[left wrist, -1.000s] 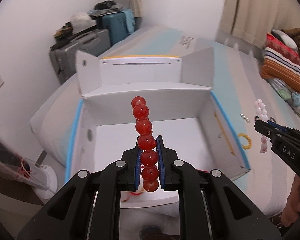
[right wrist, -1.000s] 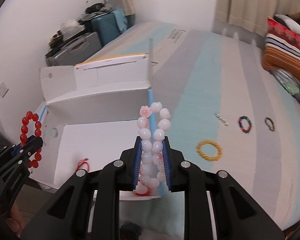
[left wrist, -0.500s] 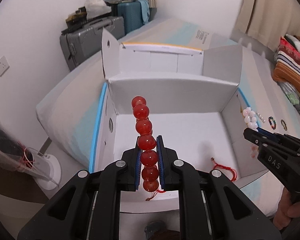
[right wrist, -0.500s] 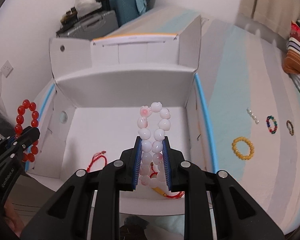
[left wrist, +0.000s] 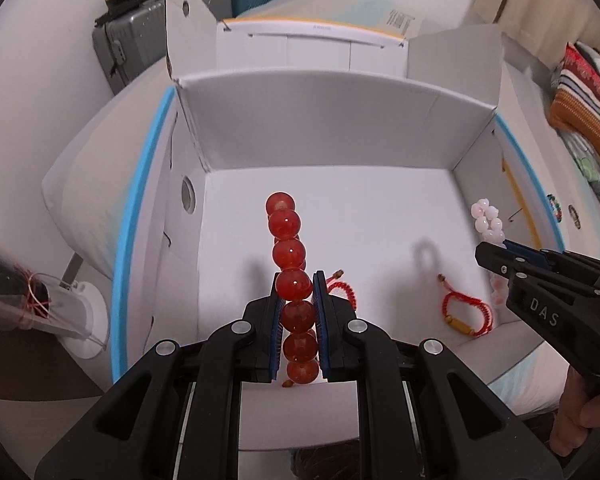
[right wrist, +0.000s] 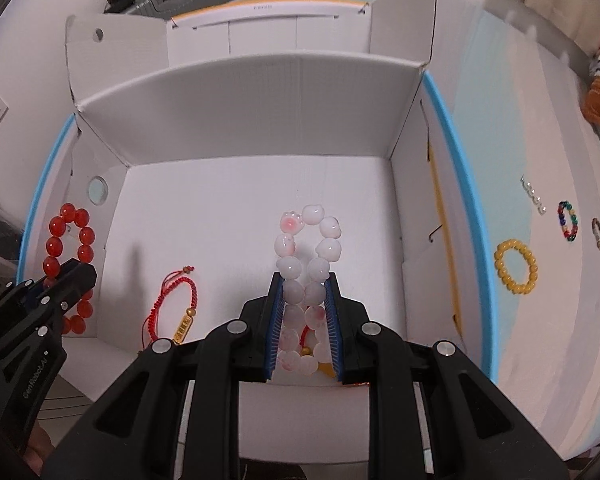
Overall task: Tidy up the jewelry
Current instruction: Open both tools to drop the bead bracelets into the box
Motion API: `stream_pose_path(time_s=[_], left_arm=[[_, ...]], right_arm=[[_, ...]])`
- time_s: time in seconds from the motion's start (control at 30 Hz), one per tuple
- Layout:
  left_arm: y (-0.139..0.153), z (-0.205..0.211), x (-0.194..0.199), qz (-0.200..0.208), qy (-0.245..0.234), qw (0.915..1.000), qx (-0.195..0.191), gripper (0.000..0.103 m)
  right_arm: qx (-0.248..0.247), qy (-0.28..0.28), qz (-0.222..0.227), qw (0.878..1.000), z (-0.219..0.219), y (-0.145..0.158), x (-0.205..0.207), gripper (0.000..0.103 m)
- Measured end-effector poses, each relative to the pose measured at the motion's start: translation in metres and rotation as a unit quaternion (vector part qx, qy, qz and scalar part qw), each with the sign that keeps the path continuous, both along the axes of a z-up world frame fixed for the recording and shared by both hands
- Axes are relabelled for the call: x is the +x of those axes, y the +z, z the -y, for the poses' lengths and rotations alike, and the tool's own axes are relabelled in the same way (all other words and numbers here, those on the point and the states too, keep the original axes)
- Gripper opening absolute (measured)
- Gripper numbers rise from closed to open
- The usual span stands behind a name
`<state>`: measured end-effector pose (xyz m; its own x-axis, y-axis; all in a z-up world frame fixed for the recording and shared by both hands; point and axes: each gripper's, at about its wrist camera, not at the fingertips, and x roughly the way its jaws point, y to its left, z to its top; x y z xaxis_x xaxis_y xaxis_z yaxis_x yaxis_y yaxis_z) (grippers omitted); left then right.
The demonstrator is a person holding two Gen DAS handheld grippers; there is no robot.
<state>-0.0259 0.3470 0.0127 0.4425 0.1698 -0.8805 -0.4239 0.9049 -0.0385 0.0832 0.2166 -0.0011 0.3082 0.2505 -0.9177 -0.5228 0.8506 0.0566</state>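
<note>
My left gripper is shut on a bracelet of large red beads, which stands edge-on between the blue pads above the floor of a white open box. My right gripper is shut on a bracelet of white and pink beads, held over the same box's floor. Each gripper shows in the other's view: the right one at the box's right side, the left one at its left. Two red cord bracelets lie on the box floor.
The box sits on a striped bed cover, flaps raised. On the cover right of the box lie a yellow bead bracelet, a short pearl string, a multicoloured bracelet and a dark one. Suitcases stand behind; pillows far right.
Both grippers have come down and forward over the box, each still holding its bracelet. The box now fills both views and the red cord bracelets on its floor show.
</note>
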Motion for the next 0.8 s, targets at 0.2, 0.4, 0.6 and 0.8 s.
stream_pose_path(time_s=[0.2, 0.4, 0.6, 0.8], left_arm=[[-0.007, -0.005, 0.002, -0.012, 0.000, 0.9999, -0.005, 0.013], [-0.002, -0.006, 0.004, -0.009, 0.005, 0.9999, 0.001, 0.015], [0.003, -0.007, 0.003, -0.009, 0.017, 0.9998, 0.005, 0.030], [0.011, -0.005, -0.003, 0.002, 0.024, 0.9996, 0.011, 0.048]], right_arm=[[-0.004, -0.001, -0.008, 1.000, -0.003, -0.008, 0.002, 0.019], [-0.008, -0.008, -0.016, 1.000, -0.007, -0.012, 0.005, 0.021], [-0.003, -0.010, -0.014, 1.000, -0.006, -0.009, 0.006, 0.032], [0.011, -0.018, 0.002, 1.000, 0.002, 0.005, 0.004, 0.060]])
